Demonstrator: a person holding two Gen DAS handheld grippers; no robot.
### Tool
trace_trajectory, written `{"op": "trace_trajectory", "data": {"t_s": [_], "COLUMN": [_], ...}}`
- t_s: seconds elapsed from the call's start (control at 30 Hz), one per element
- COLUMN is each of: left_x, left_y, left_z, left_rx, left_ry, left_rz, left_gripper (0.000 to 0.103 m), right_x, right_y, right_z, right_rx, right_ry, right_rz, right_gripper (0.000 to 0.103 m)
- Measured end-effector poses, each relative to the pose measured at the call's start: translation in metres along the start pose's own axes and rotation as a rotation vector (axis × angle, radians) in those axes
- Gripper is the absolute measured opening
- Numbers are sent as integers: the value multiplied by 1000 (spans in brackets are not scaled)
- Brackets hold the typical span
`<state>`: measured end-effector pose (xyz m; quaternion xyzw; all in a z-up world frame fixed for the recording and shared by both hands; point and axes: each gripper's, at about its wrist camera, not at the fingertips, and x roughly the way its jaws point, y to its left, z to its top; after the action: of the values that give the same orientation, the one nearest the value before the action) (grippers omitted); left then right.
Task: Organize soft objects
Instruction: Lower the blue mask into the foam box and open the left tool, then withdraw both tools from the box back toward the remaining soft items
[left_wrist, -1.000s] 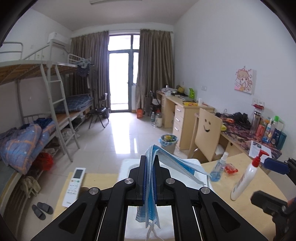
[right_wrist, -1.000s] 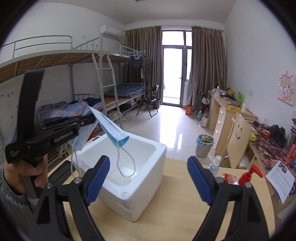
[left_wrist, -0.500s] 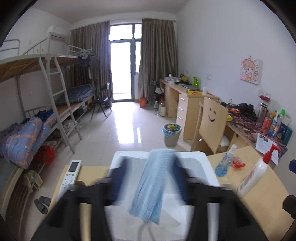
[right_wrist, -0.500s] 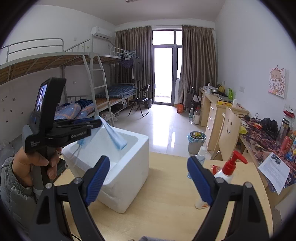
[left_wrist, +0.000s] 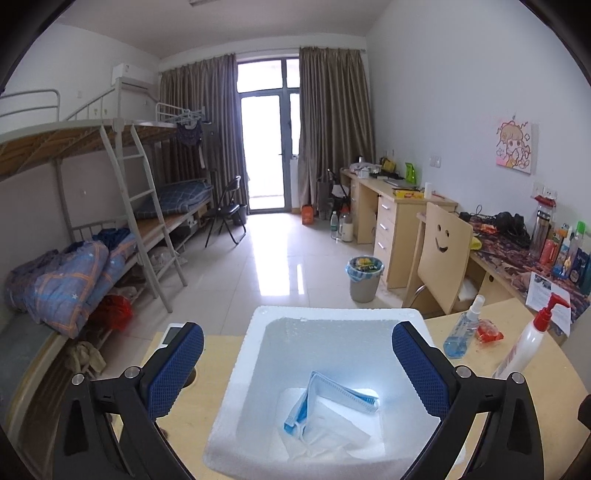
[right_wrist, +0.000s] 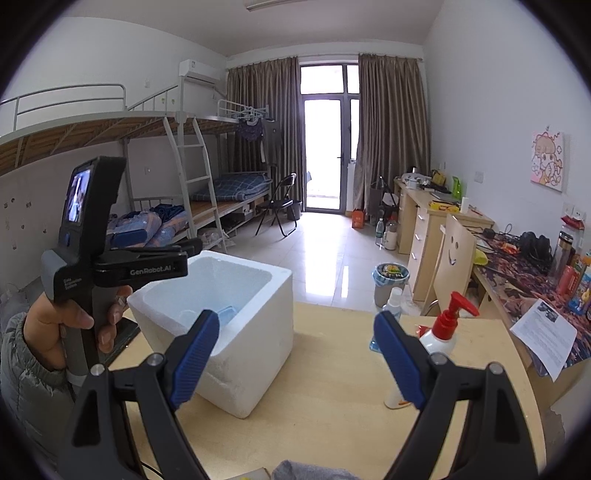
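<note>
In the left wrist view, the left gripper (left_wrist: 297, 360) hangs over the white foam box (left_wrist: 240, 373) with its blue pads spread wide and nothing between them, and a blue face mask (left_wrist: 332, 400) lies crumpled on the box floor. In the right wrist view, the right gripper (right_wrist: 295, 354) is likewise spread apart and empty above the tabletop (right_wrist: 332, 398), the foam box just left of it, a red-capped pump bottle (right_wrist: 441, 341) to its right.

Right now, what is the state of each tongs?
Left tongs: open, empty, above the foam box.
Right tongs: open, empty.
</note>
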<state>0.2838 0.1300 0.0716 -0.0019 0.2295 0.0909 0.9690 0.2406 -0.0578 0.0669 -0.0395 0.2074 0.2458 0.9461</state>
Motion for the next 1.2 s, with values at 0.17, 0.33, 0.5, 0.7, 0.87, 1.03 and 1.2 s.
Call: {"op": "trace_trajectory", "data": {"t_s": [0.17, 0.33, 0.5, 0.7, 0.87, 1.03, 1.2], "left_x": [-23, -52, -87, -123, -151, -175, -195], "left_y": [3, -1, -2, -3, -2, -4, -5], "left_z": [-3, -10, -21, -27, -38, -49, -58], "left_rx": [-14, -4, 14, 13, 0, 5, 13], "left_ry": [-35, -68, -105, -150, -178, -197, -214], "left_rz": [-27, -47, -62, -61, -65, -72, -86], "left_gripper": [102, 102, 102, 102, 102, 102, 102], "right_x": [-9, -24, -45, -71, -92, -110, -129], "right_y": [-2, 0, 1, 10, 19, 27, 36], "right_z": [-1, -6, -11, -15, -23, -30, -38], "right_rx": [8, -3, 4, -6, -18, -29, -35], "right_ry": [-10, -26, -53, -84, -103, -120, -142], "right_rz": [-3, -23, -39, -47, -55, -74, -93], "right_gripper": [89, 93, 96, 102, 102, 102, 102]}}
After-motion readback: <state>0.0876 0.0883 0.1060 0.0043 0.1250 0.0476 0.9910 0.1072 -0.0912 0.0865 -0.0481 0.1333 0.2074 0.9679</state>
